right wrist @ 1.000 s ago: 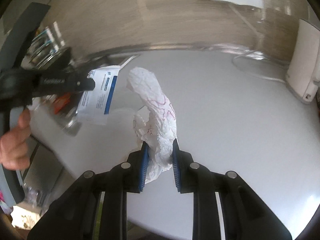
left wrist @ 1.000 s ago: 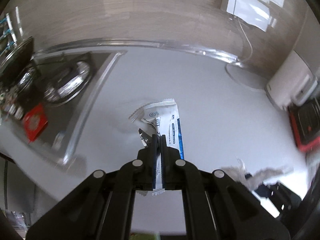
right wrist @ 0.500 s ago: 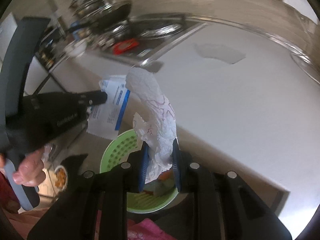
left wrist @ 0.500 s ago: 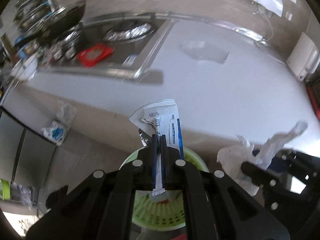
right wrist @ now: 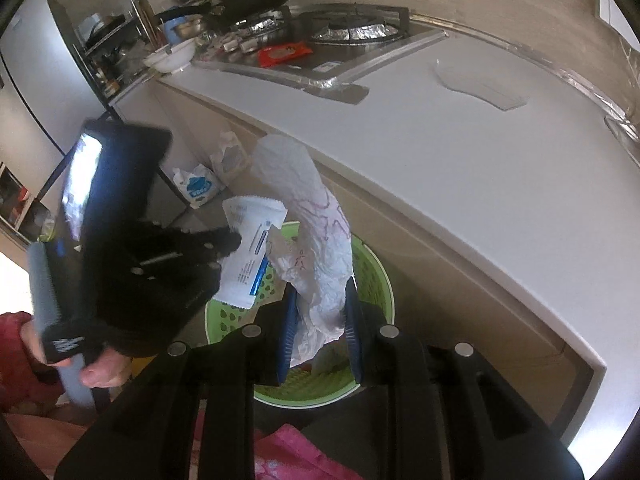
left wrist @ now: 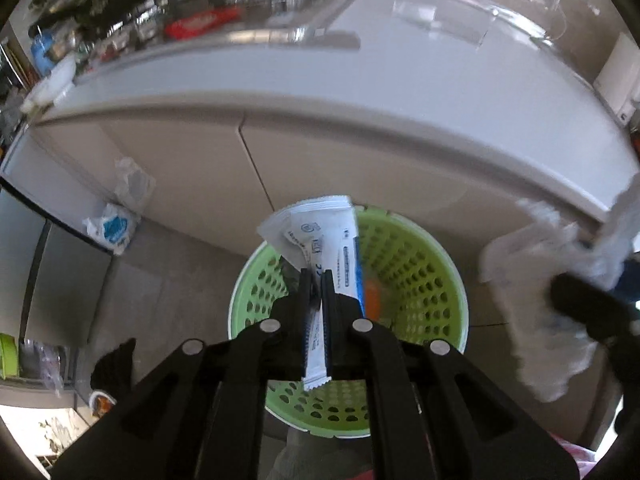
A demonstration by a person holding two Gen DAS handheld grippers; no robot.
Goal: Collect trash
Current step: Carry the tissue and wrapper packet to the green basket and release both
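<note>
Now both grippers hang over the green perforated trash basket, which stands on the floor just in front of the counter's front edge and cabinet doors.

The left gripper is all but clenched on a white sachet with a blue stripe. Its jaws are easing apart by a hair, yet the wrapper is still pinched between the pads. The sachet's top fans out above the fingertips and its crimped lower end pokes out below them, right over the basket's mouth.

The right gripper grasps a crumpled white paper towel with reddish marks. The towel's lower part is squeezed between the blue pads and its upper part stands tall above them, over the basket's near rim.

A person's hand holds the left tool's handle.
</note>
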